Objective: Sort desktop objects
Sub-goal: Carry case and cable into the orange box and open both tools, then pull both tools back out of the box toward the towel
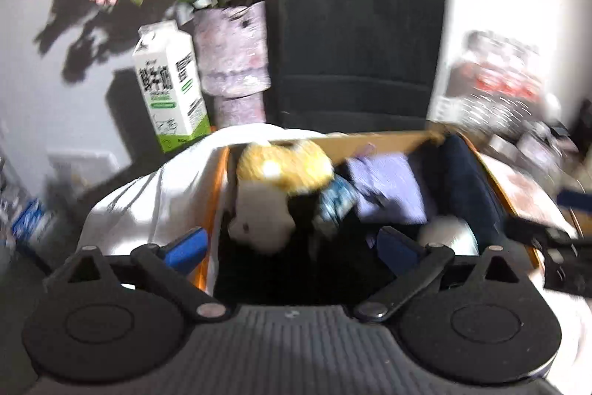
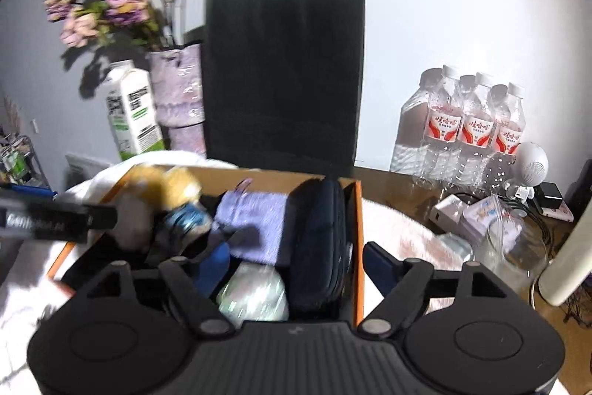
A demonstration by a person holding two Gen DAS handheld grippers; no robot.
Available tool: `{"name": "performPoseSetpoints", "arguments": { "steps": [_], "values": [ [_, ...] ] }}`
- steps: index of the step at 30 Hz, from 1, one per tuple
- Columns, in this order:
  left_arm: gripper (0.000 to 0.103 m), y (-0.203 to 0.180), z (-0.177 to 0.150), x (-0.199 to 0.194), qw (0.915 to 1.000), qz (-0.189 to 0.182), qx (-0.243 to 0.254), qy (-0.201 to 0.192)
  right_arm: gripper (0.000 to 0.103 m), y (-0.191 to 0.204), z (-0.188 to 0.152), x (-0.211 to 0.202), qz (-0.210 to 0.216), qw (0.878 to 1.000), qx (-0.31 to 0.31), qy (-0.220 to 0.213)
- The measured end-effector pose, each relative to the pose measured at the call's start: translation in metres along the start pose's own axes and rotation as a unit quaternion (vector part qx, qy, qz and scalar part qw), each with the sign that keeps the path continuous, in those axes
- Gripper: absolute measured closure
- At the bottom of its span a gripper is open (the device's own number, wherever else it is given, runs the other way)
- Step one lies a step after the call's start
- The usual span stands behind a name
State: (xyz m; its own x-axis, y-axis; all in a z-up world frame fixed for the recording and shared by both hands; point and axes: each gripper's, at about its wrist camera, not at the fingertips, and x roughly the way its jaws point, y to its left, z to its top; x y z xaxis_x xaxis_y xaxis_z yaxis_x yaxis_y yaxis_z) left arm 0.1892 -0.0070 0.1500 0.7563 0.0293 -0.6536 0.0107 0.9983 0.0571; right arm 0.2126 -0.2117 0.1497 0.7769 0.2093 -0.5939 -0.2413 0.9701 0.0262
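Box [image 2: 354, 210] packed: plush [image 1: 281, 187], lilac pouch [image 2: 255, 228], navy case [image 2: 318, 247]. Both grippers [image 1: 292, 243] [image 2: 292, 258] empty, jaws spread, straddling box walls.

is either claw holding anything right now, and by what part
Nothing is held. The left claw and the right claw are both open over the orange box, with nothing between their fingers.

Left gripper [image 1: 292, 247] and right gripper [image 2: 296, 263], both wide apart, empty.

A pouch [image 2: 318, 243] stands inside the box [image 2: 358, 228], bag [image 2: 285, 73] behind.
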Motion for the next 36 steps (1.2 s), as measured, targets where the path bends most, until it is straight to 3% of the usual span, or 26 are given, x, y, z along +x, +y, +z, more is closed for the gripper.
{"name": "performPoseSetpoints", "arguments": {
  "steps": [7, 11, 16, 21, 28, 36],
  "values": [
    [0.000, 0.005, -0.097, -0.097, 0.9944, -0.078, 0.007, -0.072, 0.016, 0.018, -0.086, -0.075, 0.061, 0.998, -0.013, -0.030],
    [0.000, 0.007, -0.158, -0.130, 0.9914, -0.069, 0.014, -0.110, 0.013, 0.032, -0.148, -0.117, 0.072, 0.996, -0.008, -0.054],
    [0.000, 0.008, -0.214, -0.145, 0.9944, -0.026, -0.005, -0.102, 0.013, 0.059, -0.217, -0.143, 0.027, 0.998, -0.009, -0.060],
    [0.000, 0.011, -0.255, -0.152, 0.9938, -0.048, -0.036, -0.093, 0.013, 0.073, -0.254, -0.159, 0.008, 0.998, -0.001, -0.067],
    [0.006, 0.013, -0.267, -0.139, 0.9953, -0.041, -0.044, -0.077, 0.013, 0.077, -0.271, -0.167, 0.005, 0.998, 0.007, -0.069],
    [0.010, 0.039, -0.252, -0.121, 0.9942, -0.042, -0.065, -0.074, 0.013, 0.078, -0.254, -0.153, 0.014, 0.997, 0.019, -0.074]
  ]
}}
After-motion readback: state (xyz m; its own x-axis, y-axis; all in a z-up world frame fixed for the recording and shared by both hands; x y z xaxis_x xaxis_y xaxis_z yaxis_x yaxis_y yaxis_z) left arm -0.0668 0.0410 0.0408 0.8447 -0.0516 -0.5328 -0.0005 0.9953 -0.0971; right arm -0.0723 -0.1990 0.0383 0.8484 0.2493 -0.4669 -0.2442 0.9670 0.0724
